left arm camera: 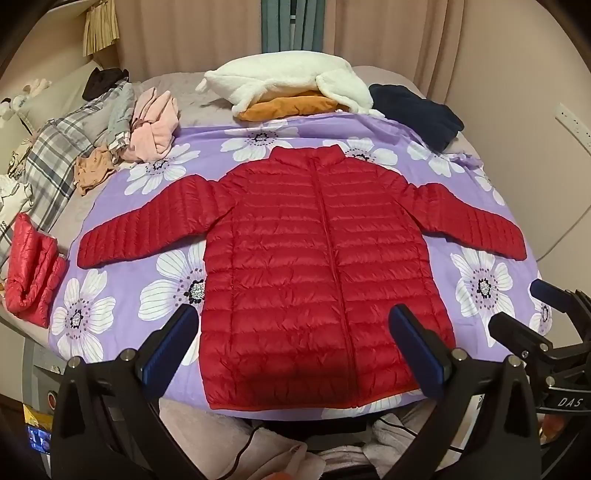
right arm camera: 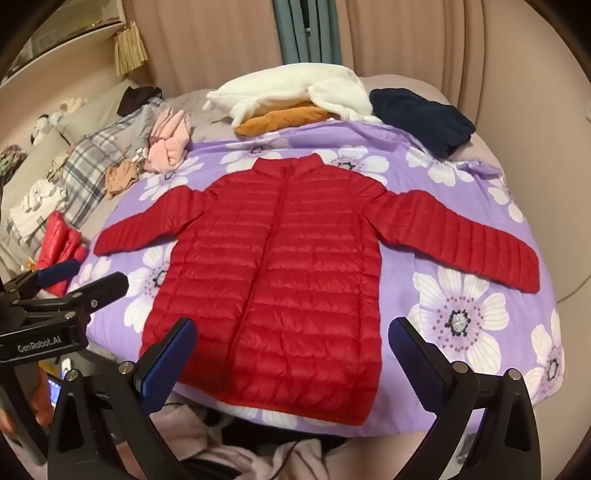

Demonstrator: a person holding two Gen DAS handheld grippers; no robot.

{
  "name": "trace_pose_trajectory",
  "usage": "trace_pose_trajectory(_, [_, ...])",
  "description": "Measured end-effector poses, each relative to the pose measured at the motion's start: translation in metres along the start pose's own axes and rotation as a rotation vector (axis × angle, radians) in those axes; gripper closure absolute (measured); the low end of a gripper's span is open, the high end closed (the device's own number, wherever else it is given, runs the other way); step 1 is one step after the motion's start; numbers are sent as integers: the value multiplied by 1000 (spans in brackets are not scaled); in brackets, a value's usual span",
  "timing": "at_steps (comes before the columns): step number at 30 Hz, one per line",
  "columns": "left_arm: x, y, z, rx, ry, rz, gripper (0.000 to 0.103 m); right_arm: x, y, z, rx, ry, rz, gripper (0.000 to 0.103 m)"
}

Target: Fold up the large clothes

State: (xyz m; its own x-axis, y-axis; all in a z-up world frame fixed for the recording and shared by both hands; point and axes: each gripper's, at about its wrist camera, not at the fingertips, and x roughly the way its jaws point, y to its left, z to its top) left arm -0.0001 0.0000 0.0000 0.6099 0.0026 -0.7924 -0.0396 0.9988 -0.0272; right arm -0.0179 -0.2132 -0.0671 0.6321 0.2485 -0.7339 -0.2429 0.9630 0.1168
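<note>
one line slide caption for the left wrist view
Red puffer jacket spread flat, sleeves out, on a purple floral sheet; open left gripper poised over its hem.

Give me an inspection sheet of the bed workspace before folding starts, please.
Surface: purple flowered sheet covering the bed.
Job's things: red puffer jacket flat, zipped, sleeves spread.
Clutter: white fleece on an orange garment, navy garment, pink garment, plaid fabric, folded red jacket.
Grippers: left gripper and right gripper open, empty.
Cables: black cable below the bed edge.
Surroundings: curtains.
</note>
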Motion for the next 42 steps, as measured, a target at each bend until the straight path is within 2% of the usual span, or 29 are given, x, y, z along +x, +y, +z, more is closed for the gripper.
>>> trace_pose_trajectory(6, [-2,6,1,-12,6,-21,0,0,1,1,0,-6,-2,1])
trace_pose_trajectory(15, [-6,14,0,1,-3,-6,0,1,-2,1,4,2,3,1])
trace_pose_trajectory(19, [3,0,4,12,0,9,0,1,-2,1,5,1,3,1])
trace_pose_trajectory(42, [5,3,3,2,6,-7,0,1,-3,2,5,-4,3,1])
